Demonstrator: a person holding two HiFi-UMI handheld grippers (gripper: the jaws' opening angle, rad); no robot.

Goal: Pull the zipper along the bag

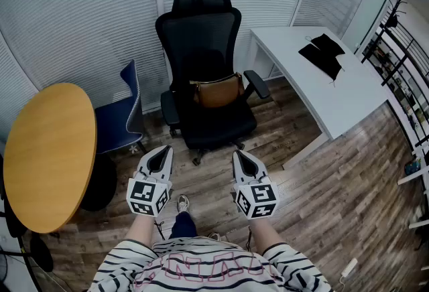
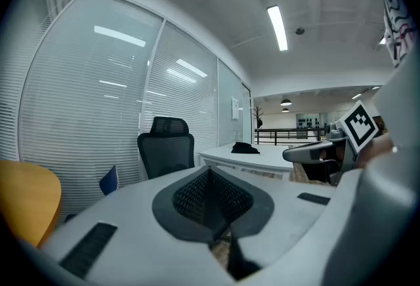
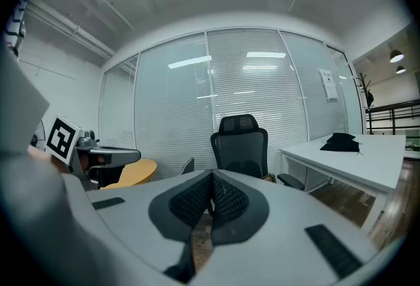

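Tan bag [image 1: 216, 91] sits on the black office chair [image 1: 201, 29], well ahead. Left hand-held gripper [image 1: 159, 155] and right hand-held gripper [image 1: 244, 158] are both pinched shut, empty. Best plan: step closer, open both, steady the bag with one, pinch the zipper pull squarely.

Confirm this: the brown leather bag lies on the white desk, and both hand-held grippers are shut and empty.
Wrong place. The head view shows the brown leather bag on the seat of the black mesh office chair, not on the white desk. The rest holds: the left hand-held gripper and the right hand-held gripper are shut and empty.
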